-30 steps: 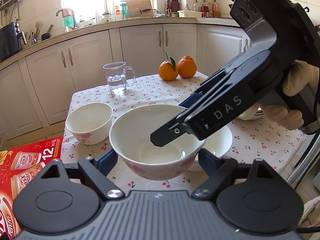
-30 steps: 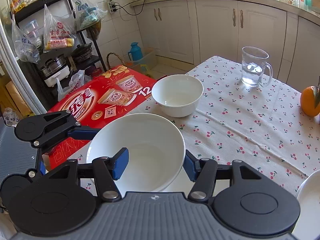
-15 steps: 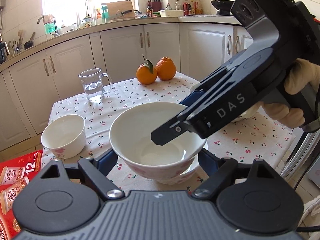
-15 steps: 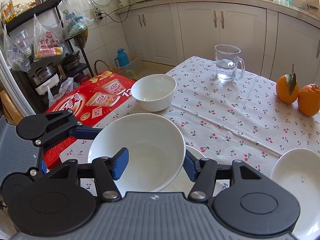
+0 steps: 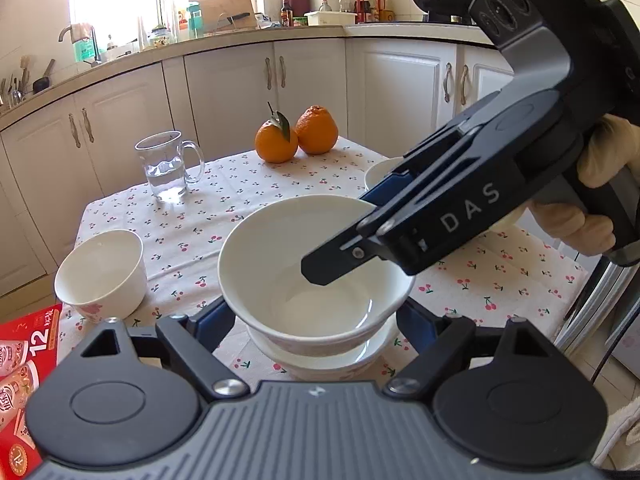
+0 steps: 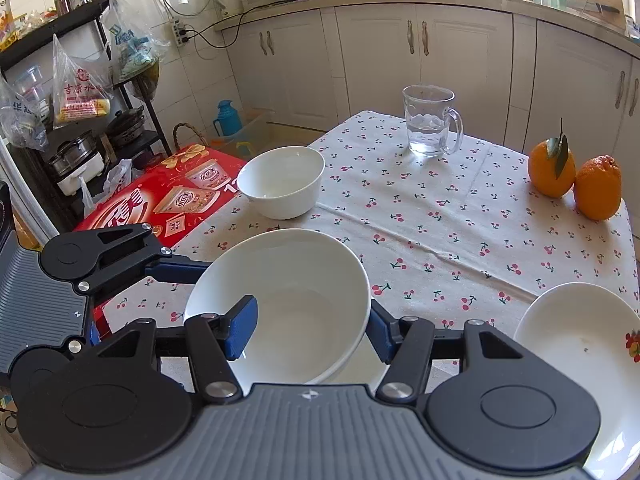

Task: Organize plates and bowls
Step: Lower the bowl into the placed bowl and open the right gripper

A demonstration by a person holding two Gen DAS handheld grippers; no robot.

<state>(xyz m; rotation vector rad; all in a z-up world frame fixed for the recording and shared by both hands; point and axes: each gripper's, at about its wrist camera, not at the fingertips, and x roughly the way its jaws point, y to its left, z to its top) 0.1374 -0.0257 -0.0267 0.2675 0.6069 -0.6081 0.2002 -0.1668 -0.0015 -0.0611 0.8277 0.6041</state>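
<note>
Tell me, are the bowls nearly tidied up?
Partly. The left tongs and right tongs hold the big bowl right over a second bowl, so one stack is forming. The small bowl and the shallow dish sit apart on the table, waiting.

Table point(image 6: 460, 240): covered by a white cloth printed with small red cherries; a crease runs across the cloth.

Lying directly on it:
- Glass mug point(image 6: 432, 126), with handle, holding some water; near the far edge.
- Two oranges point(image 6: 572, 180), touching each other, one with a green leaf on its stem; at the far right corner.
- Small white bowl point(image 6: 282, 186), upright, at the left edge, well apart from the mug.
- White lower bowl point(image 5: 320, 360), at the near edge, with a large white bowl point(image 6: 280, 304) sitting in it.
- White dish point(image 6: 580, 336) with a red print on its rim, at the near right corner.
</note>
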